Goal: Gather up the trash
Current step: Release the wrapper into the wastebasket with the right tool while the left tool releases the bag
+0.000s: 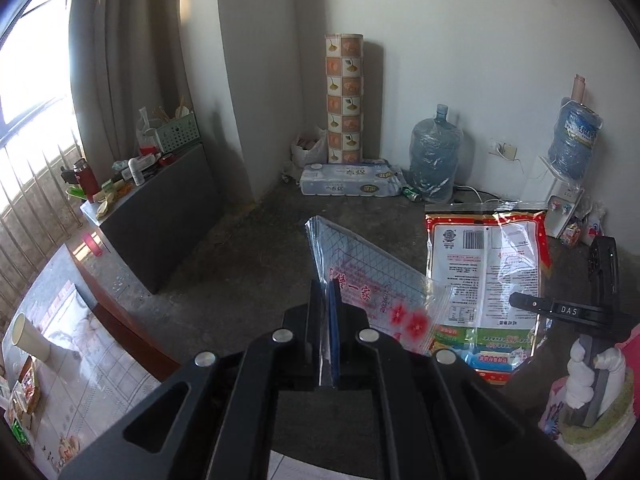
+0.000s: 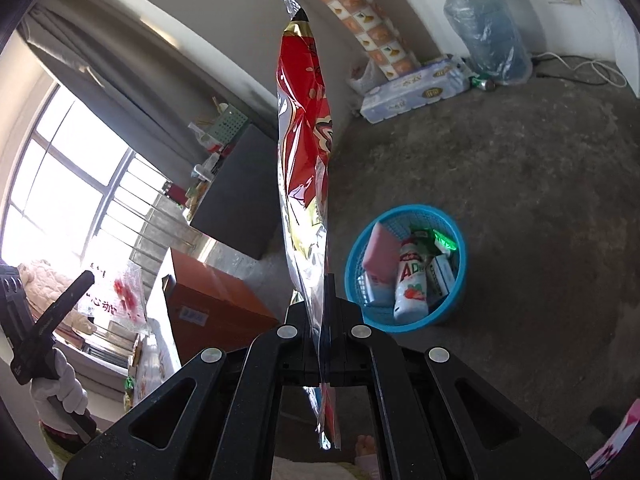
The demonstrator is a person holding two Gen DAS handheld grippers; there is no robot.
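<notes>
The left gripper [image 1: 326, 300] has its fingers clenched on a clear zip bag [image 1: 360, 276] printed with a grid, red flowers and red Chinese characters, held edge-up over the floor. The right gripper [image 2: 320, 300] is clenched the same way on a large red snack bag [image 2: 304, 140] with a silvery inside; from the left wrist its back shows a barcode, dense Chinese print and a green strip lower down. A white-gloved hand [image 1: 592, 368] grips the handle of the right gripper, whose body reads "DAS". Just beyond the right fingers a blue plastic basket [image 2: 456, 304] stands on the rough grey concrete floor [image 2: 520, 160], already holding a white bottle [image 2: 412, 284] with large red letters "AD" and a strawberry, a pink pack and small cartons. To the left is a table [image 1: 60, 280] under a patterned cloth, with a paper cup [image 1: 28, 340] and snack packets on it. Farther off a dark cabinet [image 1: 168, 216] carries a red flask, bottles and a green perforated basket beside a curtained, barred window. Against the white far wall are a pack of toilet rolls [image 1: 348, 184], a tall roll with a leaf-tile pattern [image 1: 344, 96], a plastic-wrapped water jug [image 1: 434, 160] and a dispenser topped by another jug [image 1: 572, 140].
</notes>
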